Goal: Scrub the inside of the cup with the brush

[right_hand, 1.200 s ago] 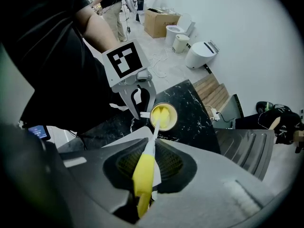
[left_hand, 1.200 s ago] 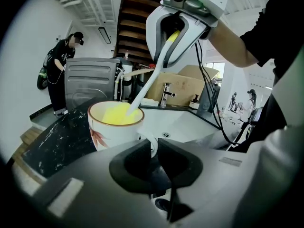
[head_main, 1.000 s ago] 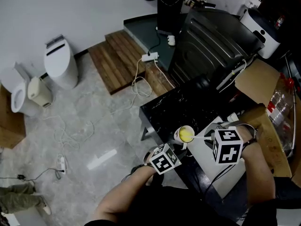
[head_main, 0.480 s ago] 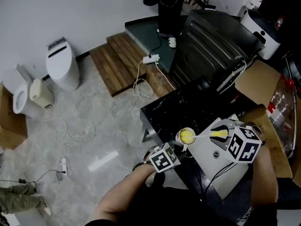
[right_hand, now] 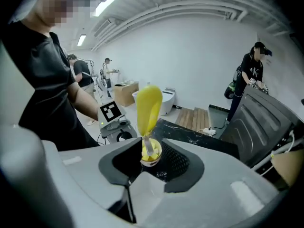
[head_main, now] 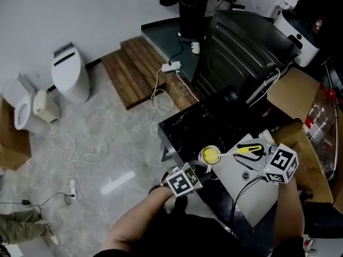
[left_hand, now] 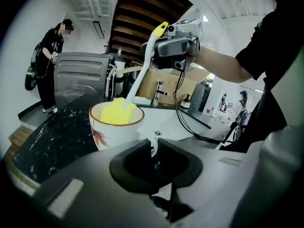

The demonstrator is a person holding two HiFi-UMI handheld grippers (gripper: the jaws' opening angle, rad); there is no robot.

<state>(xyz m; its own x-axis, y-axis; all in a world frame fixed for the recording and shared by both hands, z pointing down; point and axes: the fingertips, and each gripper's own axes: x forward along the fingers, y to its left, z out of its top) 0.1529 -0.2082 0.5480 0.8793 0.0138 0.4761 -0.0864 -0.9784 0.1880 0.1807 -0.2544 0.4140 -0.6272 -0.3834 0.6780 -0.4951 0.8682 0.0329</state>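
Observation:
A white cup [head_main: 210,155] with a leaf pattern stands at the edge of the black marble table [head_main: 198,123]. In the left gripper view the cup [left_hand: 114,133] is just ahead, its handle [left_hand: 153,145] clamped between the jaws of my left gripper [left_hand: 155,150]. The brush's yellow sponge head [left_hand: 116,113] sits inside the cup, and its white stem [left_hand: 138,75] rises to the right. My right gripper [head_main: 257,153] is shut on the brush's yellow handle [right_hand: 148,104], above and right of the cup [right_hand: 151,156].
A white board [head_main: 252,194] with cables lies under my right hand. A cardboard box [head_main: 300,143] is at the right, a dark ribbed case [head_main: 241,47] behind the table. A person [head_main: 190,9] stands at the back. Wires and white appliances [head_main: 69,71] occupy the floor on the left.
My right gripper has rolled and lifted a little, swinging to the right, so the brush handle now shows. The sponge stays in the cup. My left gripper and the cup have not moved.

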